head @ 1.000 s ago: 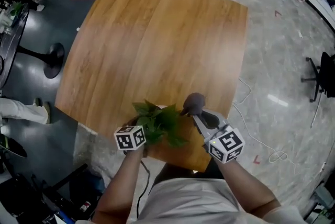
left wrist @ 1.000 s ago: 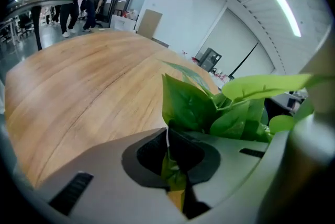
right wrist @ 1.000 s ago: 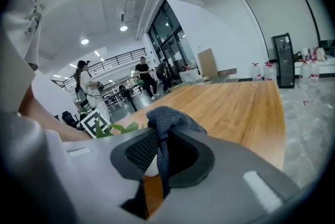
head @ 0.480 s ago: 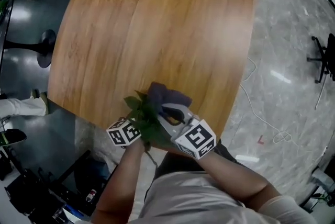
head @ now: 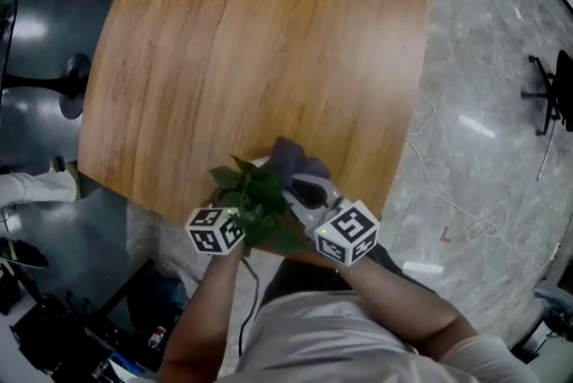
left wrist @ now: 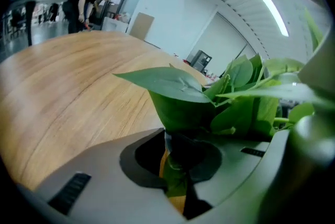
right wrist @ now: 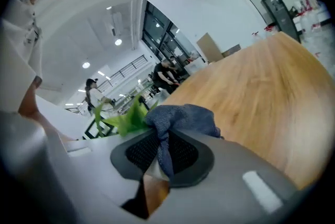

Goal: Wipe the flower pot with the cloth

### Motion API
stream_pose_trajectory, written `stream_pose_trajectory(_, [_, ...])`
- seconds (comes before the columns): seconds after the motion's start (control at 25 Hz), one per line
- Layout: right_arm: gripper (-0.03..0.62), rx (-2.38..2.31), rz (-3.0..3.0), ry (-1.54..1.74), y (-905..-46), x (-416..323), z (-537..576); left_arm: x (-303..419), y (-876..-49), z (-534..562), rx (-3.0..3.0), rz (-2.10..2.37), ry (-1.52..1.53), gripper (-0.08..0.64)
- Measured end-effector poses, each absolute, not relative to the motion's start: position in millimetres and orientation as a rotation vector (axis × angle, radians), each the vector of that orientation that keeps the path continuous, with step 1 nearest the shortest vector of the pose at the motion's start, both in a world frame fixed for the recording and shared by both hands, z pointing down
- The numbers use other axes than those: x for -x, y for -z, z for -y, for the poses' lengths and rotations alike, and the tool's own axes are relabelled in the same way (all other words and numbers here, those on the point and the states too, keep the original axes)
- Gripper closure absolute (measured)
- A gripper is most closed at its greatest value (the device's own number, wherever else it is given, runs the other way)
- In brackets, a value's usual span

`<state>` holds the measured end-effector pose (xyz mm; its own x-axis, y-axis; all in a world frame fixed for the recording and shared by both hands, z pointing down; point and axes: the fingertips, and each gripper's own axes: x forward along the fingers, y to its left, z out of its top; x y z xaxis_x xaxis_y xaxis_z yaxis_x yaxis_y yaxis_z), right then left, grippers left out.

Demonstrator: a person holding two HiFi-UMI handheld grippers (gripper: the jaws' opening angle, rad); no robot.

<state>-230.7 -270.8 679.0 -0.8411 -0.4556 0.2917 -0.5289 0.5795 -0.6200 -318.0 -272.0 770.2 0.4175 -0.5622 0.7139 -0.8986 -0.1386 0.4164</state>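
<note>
plant [head: 260, 198] stands upright, its stem or leaf pinched in the closed left gripper [left wrist: 175, 173]. leaves hide the pot [head: 258, 163]; only a bit of white rim shows. right gripper [right wrist: 157, 165] is clamped on the cloth [head: 295, 159], bunch pointing ahead of its jaws, just beside the left gripper. the cloth sits slightly further right than 0.5 s ago.

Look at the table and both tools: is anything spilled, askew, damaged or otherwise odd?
The left tool is shut on the plant by its foliage, an odd hold that could bruise or tear it. The right tool pinches the blue cloth normally. No spill or breakage shows.
</note>
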Motion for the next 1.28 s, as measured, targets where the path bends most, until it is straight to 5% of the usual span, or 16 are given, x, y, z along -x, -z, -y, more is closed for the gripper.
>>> stream_pose_trajectory(0.36, [0.541, -0.978, 2.518, -1.249, -744.5, 181.8, 282.4, 304.5, -752.9, 278.1, -2.017, 1.251, -0.674, 0.517])
stream_pose_trajectory(0.68, [0.541, -0.740, 2.730, -1.146, -657.3, 232.4, 286.8, 293.7, -746.6, 273.2, -2.025, 1.226, -0.732, 0.517])
stream_pose_trajectory(0.92, [0.541, -0.942, 2.498, -1.398, -751.7, 183.3, 309.9, 302.9, -754.8, 278.6, -1.955, 1.252, -0.617, 0.517])
stream_pose_trajectory(1.28, [0.541, -0.543, 2.701, -1.400, -664.2, 233.8, 259.1, 314.6, -776.2, 269.7, -1.655, 1.229, -0.374, 0.517])
